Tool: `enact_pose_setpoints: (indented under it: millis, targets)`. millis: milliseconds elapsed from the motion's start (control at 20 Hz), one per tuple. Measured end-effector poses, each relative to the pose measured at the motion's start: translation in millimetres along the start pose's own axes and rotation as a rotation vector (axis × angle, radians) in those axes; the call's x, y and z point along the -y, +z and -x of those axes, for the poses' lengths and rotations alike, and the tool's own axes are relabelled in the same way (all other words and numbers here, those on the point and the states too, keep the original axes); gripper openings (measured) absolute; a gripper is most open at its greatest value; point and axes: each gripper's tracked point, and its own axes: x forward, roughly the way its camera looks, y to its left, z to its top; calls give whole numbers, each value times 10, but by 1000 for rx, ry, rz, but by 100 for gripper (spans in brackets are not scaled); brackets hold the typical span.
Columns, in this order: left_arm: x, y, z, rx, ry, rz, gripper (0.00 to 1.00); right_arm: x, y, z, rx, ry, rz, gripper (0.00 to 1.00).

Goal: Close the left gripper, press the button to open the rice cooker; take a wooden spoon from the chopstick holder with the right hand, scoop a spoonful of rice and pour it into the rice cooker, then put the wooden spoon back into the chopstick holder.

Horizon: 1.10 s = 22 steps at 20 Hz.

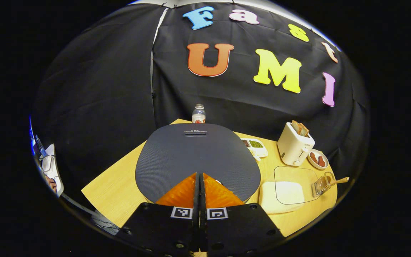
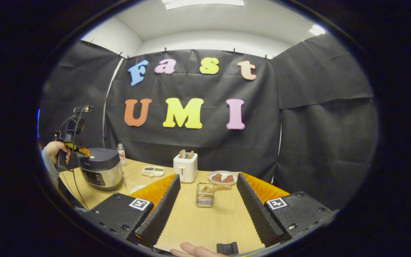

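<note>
Your left gripper point(image 1: 199, 178) is pinched tight over the dark round rice cooker lid point(image 1: 191, 153); the button sits at 12 o'clock, so you could miss it. Your right gripper point(image 2: 205, 200) is wide.

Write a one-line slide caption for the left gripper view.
Closed left gripper poised over the shut rice cooker lid, wooden spoon waiting in its holder.

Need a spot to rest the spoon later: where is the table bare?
Bare wood lies in front of the wire chopstick holder, between it and the open right tool. It is crowded behind: white toaster, plate of brown pieces, dark-lidded rice cooker at left.
</note>
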Motion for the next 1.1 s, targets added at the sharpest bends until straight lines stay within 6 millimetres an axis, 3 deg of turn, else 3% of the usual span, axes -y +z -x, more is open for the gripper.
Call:
enact_pose_setpoints:
  millis: [200,250,300,600,700,800,850,900,1050,1100]
  targets:
    - [2,-45,-24,8,-17,6,3,56,-146,-72,-34,-8,-23,98]
    - [2,-30,-171,34,-6,3,2,68,-186,-86,-47,-11,-30,100]
    - [-2,-28,8,45,10,-18,0,72,-204,-94,-56,-12,-37,100]
    - [17,-18,89,39,-7,53,0,119,-301,-32,-82,-25,-36,98]
    - [33,75,182,85,-26,92,0,124,-347,-11,-92,-27,-33,100]
    - [25,328,380,181,-31,106,2,116,-411,-7,-105,-29,-27,98]
    - [19,473,515,227,-21,102,20,92,-448,-7,-111,-26,-24,98]
    - [-19,551,591,264,-11,93,17,74,-472,-13,-117,-24,-22,100]
    - [-10,659,860,324,3,56,96,-5,-539,-12,-126,-14,-17,100]
    - [-4,688,954,351,10,39,97,-32,-552,-12,-127,-11,-13,100]
